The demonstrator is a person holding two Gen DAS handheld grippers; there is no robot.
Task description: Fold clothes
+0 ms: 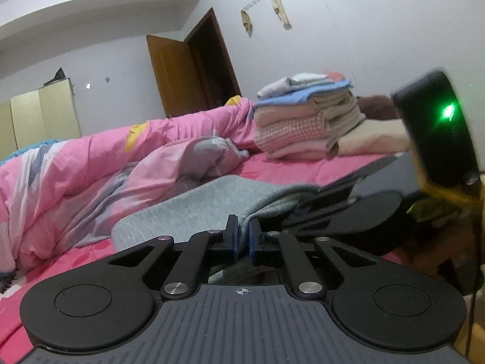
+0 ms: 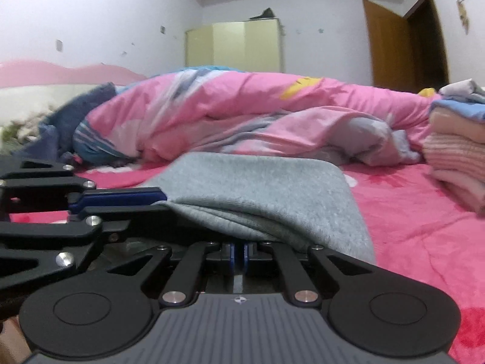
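Observation:
A folded grey fleece garment (image 1: 194,209) (image 2: 260,188) lies on the pink bed sheet (image 2: 418,221). In the left wrist view my left gripper (image 1: 243,238) is shut, and its blue pads pinch the garment's near edge. In the right wrist view my right gripper (image 2: 239,254) is shut on the near edge of the same garment, whose layers hang over the pads. The left gripper (image 2: 162,201) comes in from the left there, clamped on the garment's left corner. The right gripper (image 1: 298,204) shows blurred at the right of the left wrist view, against the cloth.
A tall stack of folded clothes (image 1: 306,121) (image 2: 454,157) stands on the bed to the right. A bunched pink quilt (image 1: 91,166) (image 2: 242,112) lies behind the garment. An open brown door (image 1: 182,69) and a pale wardrobe (image 2: 236,42) are by the far wall.

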